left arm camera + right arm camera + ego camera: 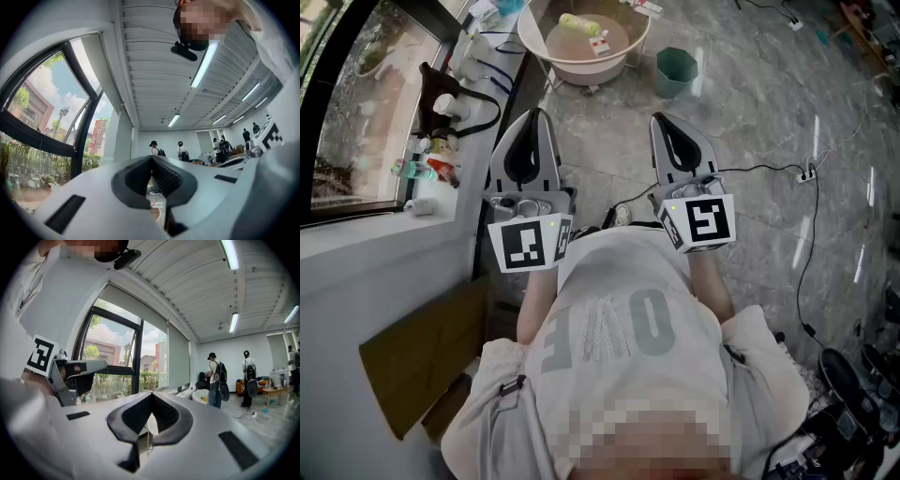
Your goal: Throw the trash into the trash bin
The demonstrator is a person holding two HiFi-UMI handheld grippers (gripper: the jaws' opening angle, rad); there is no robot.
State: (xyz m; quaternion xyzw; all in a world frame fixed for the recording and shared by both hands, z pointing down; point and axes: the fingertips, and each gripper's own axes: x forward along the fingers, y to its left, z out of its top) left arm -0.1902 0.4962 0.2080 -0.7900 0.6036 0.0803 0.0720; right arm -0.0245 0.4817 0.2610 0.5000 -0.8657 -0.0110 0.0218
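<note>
In the head view both grippers are held close to the person's chest and point forward. The left gripper (534, 114) is shut with nothing between its jaws, and so is the right gripper (662, 118). Ahead stands a round white table (546, 58) with trash on it: a yellow-green crumpled piece (578, 23) and a small red-and-white carton (600, 45). A green trash bin (676, 72) stands on the floor right of the table. The left gripper's (151, 158) tips meet in its own view, as do the right gripper's (151, 394).
A window sill (384, 225) on the left holds bottles and a black bag (441, 89). Cardboard (422, 352) leans by the person's left side. Cables and a power strip (809, 173) lie on the marble floor. People (216, 376) stand far across the room.
</note>
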